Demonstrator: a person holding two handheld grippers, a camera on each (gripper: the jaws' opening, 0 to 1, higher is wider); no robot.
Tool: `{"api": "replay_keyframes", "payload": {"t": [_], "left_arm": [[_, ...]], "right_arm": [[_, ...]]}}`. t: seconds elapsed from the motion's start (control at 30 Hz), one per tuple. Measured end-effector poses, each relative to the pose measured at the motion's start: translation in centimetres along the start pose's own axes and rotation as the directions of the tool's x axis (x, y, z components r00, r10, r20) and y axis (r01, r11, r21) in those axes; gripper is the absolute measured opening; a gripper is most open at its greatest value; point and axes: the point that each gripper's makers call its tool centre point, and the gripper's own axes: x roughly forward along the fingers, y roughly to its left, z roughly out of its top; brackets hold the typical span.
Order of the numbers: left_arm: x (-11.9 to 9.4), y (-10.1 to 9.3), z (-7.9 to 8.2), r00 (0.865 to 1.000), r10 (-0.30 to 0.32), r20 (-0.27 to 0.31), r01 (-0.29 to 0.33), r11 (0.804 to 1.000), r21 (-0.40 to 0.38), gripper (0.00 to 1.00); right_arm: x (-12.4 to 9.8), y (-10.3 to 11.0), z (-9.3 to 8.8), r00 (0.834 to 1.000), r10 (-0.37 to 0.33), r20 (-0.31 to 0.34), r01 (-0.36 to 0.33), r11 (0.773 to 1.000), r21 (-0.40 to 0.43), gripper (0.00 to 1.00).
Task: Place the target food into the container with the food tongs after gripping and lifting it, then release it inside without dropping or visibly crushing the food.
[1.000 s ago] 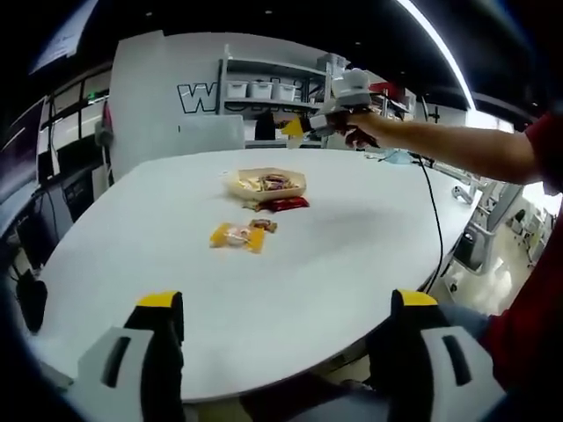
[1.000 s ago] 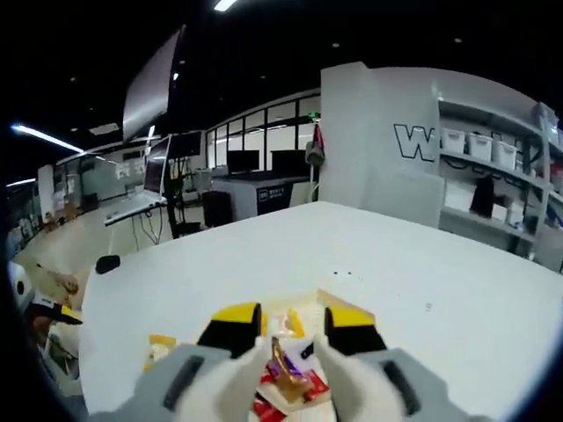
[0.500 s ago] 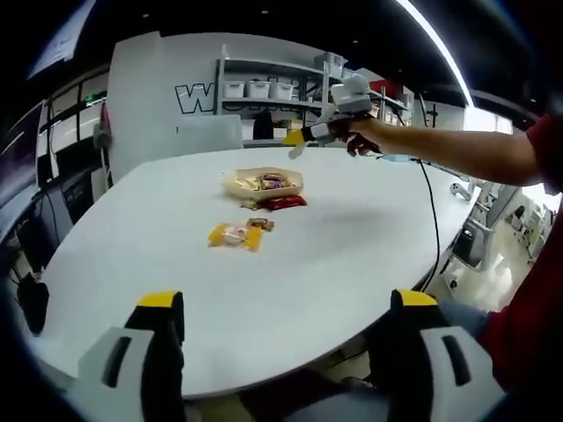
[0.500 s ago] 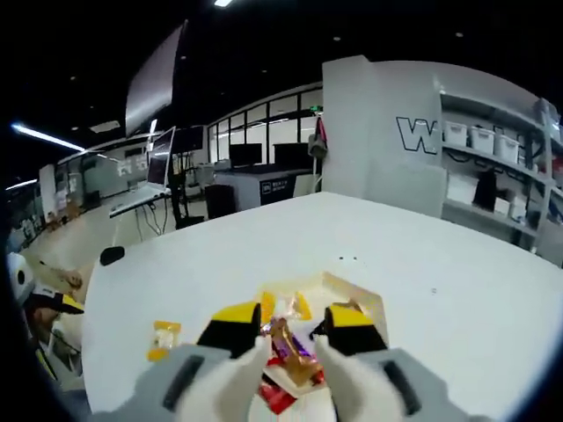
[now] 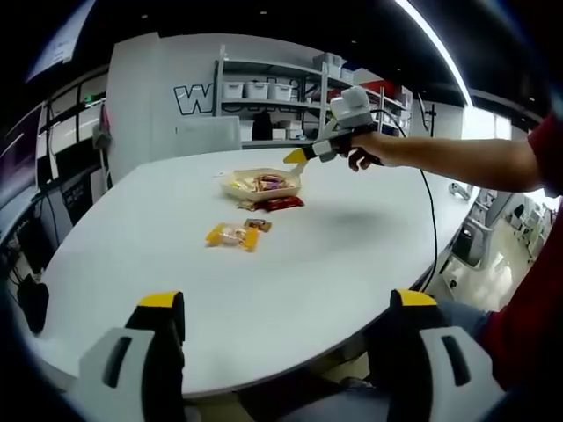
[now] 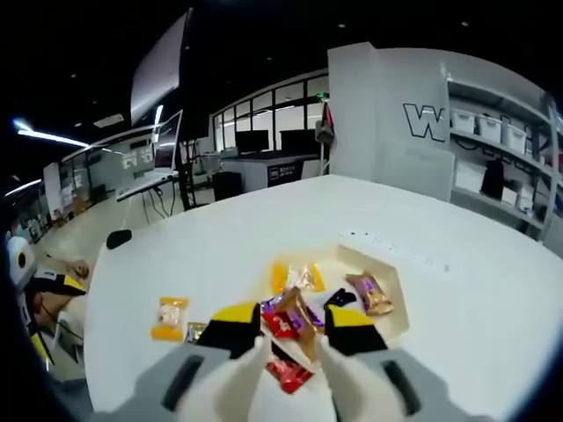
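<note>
The right tongs (image 6: pixel 293 322) are clenched on a brown-wrapped candy (image 6: pixel 297 315), held above the near edge of the shallow tan tray (image 6: pixel 398 299); beyond the jaw tips the tray holds a purple-and-brown wrapped sweet (image 6: pixel 369 294), yellow and clear-wrapped pieces (image 6: pixel 296 278) and a red one (image 6: pixel 281 323). A red packet (image 6: pixel 289 375) lies on the white table (image 6: pixel 211 246) just below the jaws, and an orange packet (image 6: pixel 171 317) sits off to their left. The left tongs (image 5: pixel 286 338) hang released, jaws wide apart, near the table's edge and well short of the tray (image 5: pixel 261 184).
</note>
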Motion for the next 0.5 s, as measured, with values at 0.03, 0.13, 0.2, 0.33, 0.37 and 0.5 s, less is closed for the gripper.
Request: {"api": "replay_keyframes", "payload": {"t": [0.03,0.13,0.2,0.33,0.37,0.5], "left_arm": [[0.0,-0.1,0.0,1.000,0.001,-0.002,-0.001,1.000,0.003,0.94],[0.1,-0.2,-0.2,1.000,-0.002,-0.008,0.002,1.000,0.006,0.94],[0.0,-0.2,-0.3,1.000,-0.001,-0.011,0.001,1.000,0.008,0.94],[0.0,-0.2,-0.3,1.000,0.001,-0.012,-0.001,1.000,0.007,0.94],[0.0,-0.3,-0.3,1.000,0.000,-0.013,0.000,1.000,0.009,0.94],[0.1,-0.4,-0.3,1.000,-0.003,-0.014,0.003,1.000,0.013,0.94]], "right_arm": [[0.1,0.2,-0.2,1.000,0.004,-0.005,-0.004,1.000,0.003,0.24],[0.1,0.7,-0.8,1.000,0.013,-0.013,-0.013,1.000,0.002,0.24],[0.2,0.9,-1.2,1.000,0.025,-0.018,-0.025,1.000,0.009,0.24],[0.4,1.5,-2.1,0.999,0.037,-0.020,-0.036,0.999,0.034,0.24],[0.4,1.5,-2.4,0.999,0.038,-0.024,-0.037,0.999,0.032,0.24],[0.4,1.9,-3.0,0.998,0.047,-0.033,-0.046,0.998,0.043,0.24]]}}
